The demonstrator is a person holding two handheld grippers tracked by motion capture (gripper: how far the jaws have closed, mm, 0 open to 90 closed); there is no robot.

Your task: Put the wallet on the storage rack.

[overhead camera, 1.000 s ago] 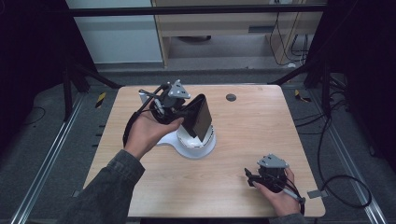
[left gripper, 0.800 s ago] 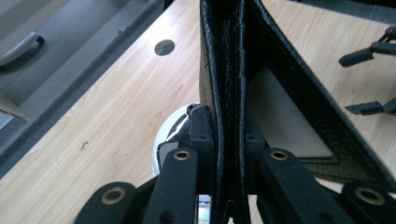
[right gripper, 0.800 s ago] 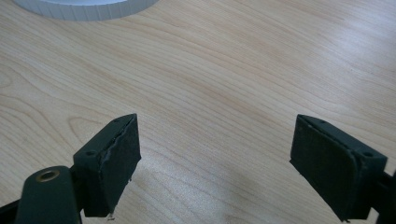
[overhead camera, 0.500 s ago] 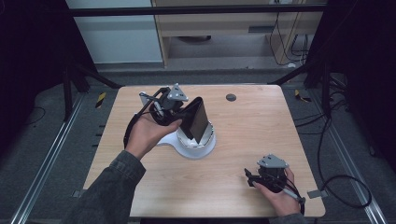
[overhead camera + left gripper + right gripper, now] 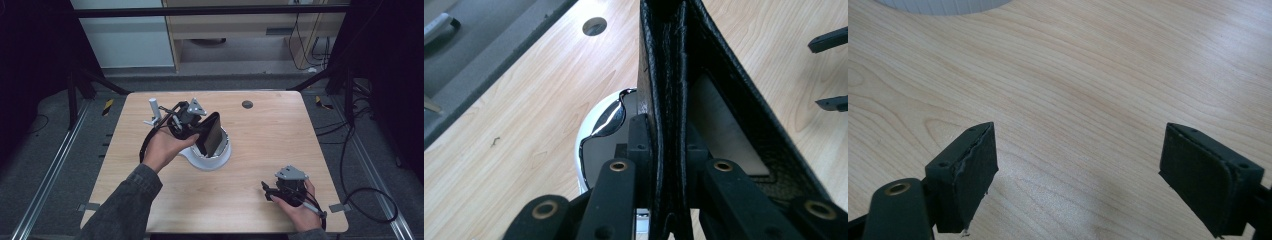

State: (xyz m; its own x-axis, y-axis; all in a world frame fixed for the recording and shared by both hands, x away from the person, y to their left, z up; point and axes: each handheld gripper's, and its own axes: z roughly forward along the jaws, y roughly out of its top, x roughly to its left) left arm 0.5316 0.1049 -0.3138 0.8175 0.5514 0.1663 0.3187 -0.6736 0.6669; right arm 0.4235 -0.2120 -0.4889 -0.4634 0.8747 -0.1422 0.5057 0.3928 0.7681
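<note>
A: Over the white round stand [image 5: 210,159] near the middle of the tabletop [image 5: 260,130], a black leather wallet [image 5: 209,134] is held on edge by the left gripper [image 5: 663,150]. The jaws are seen clamped on the wallet's folded layers in the left gripper view, with one flap splayed outward.

B: And the stand's dark glossy top [image 5: 606,125] is seen just beneath the wallet's lower edge. What could be judged to go wrong?

A: The grip is taken close to one edge only, so the wallet could be levered out of the jaws if its lower edge is caught on the stand's rim. The splayed flap could also be snagged there, and the wallet could be tipped off onto the wood.

B: Could the stand itself be disturbed?

A: It appears light and is held by nothing, so it could be pushed sideways if the wallet is pressed down off-centre. No help can be expected from the right gripper [image 5: 1078,170]: its jaws are spread wide with nothing between them, and it is rested low over bare wood near the front right corner, well apart from the stand.

B: So a release made too high could be counted a risk as well?

A: Yes; the wallet could be dropped flat or left leaning.
</note>
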